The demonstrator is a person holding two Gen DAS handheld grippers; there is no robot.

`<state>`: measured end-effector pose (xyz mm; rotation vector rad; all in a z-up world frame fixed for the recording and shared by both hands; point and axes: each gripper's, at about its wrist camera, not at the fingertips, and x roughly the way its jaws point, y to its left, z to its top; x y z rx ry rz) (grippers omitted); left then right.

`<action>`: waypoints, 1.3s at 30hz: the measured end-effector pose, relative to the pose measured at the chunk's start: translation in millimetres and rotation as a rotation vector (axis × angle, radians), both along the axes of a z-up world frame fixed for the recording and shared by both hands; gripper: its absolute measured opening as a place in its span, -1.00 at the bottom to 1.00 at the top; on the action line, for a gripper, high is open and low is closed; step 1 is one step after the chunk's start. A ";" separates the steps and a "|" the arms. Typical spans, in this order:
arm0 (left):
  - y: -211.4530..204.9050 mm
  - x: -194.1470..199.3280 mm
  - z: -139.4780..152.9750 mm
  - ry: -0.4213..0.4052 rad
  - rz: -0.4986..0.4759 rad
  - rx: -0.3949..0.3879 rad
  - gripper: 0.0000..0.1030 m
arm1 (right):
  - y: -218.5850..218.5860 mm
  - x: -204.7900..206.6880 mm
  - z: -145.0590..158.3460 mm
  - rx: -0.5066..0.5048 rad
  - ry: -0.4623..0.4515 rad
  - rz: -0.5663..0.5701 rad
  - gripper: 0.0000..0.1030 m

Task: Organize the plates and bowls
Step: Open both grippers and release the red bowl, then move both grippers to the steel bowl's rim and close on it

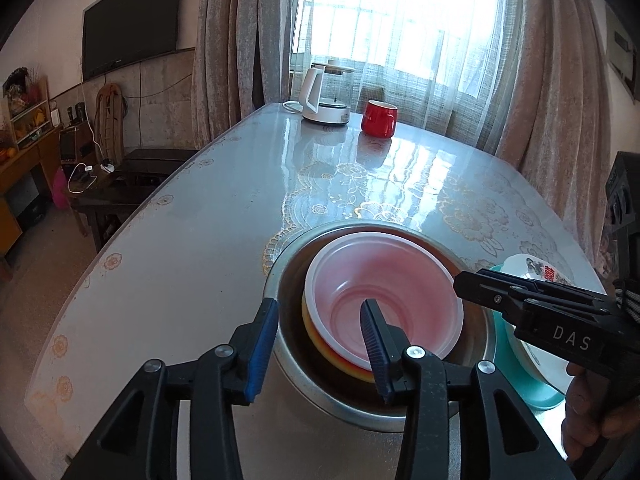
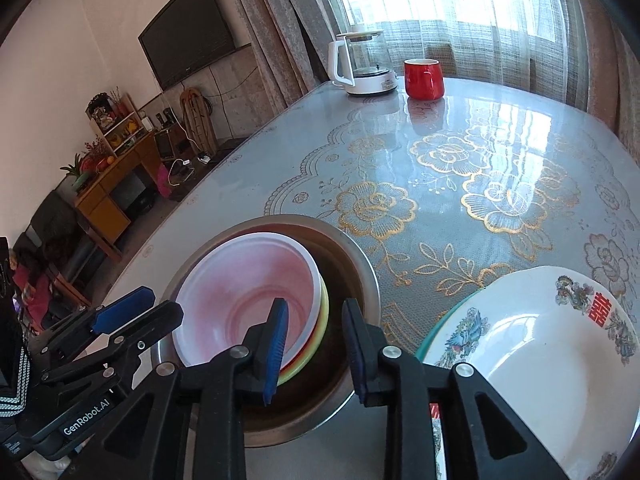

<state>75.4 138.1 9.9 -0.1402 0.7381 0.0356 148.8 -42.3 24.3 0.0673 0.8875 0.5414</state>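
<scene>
A stack of nested bowls sits inside a steel basin on the worktop, with a translucent pink-white bowl on top and yellow and red rims showing beneath it. The left claw stands released, its blue pads parted: one pad hangs outside the basin's near-left wall, the other over the pink-white bowl's inside, neither pressing on anything. The right claw is likewise released, its jaws straddling the right edge of the nested bowls and the basin's inner wall, with nothing gripped between them. Just right of the basin lies a white plate painted with birds and a red double-happiness emblem, resting on a teal dish whose rim peeks out beneath.

How many bowls are nested cannot be counted; only their rims show. The plate is cut off at the frame edge, and a hand on the right claw is seen only in part.

The worktop carries a glossy grey cover with gold floral lace. At its far end stand a white kettle and a red mug before curtained windows. A television hangs on the wall.
</scene>
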 end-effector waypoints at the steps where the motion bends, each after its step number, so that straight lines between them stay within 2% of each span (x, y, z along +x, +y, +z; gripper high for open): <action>1: 1.4 -2.0 0.6 -0.004 0.004 -0.004 -0.07 | -1.7 -1.9 1.3 0.003 -0.003 -0.004 -0.40; 5: 2.7 -9.2 2.8 -0.009 0.012 0.001 -0.05 | -10.5 -10.7 5.3 0.020 -0.022 -0.017 -0.31; 13: 6.3 -22.8 1.1 -0.007 0.032 -0.008 -0.01 | -26.3 -19.5 1.4 0.047 -0.015 -0.043 -0.27; 18: 9.5 -32.5 -1.8 -0.012 0.064 -0.007 0.20 | -33.1 -23.4 0.5 0.044 -0.013 -0.062 -0.26; 25: 20.6 -48.1 -8.5 -0.011 0.096 -0.021 0.20 | -38.8 -28.4 0.5 0.043 -0.006 -0.076 -0.24; 30: 33.6 -53.4 -15.7 0.002 0.155 -0.025 0.17 | -38.8 -29.9 1.0 0.041 -0.006 -0.071 -0.24; 39: 48.2 -51.1 -24.9 0.019 0.171 -0.076 0.18 | -43.0 -28.7 -5.6 0.028 0.018 -0.086 -0.24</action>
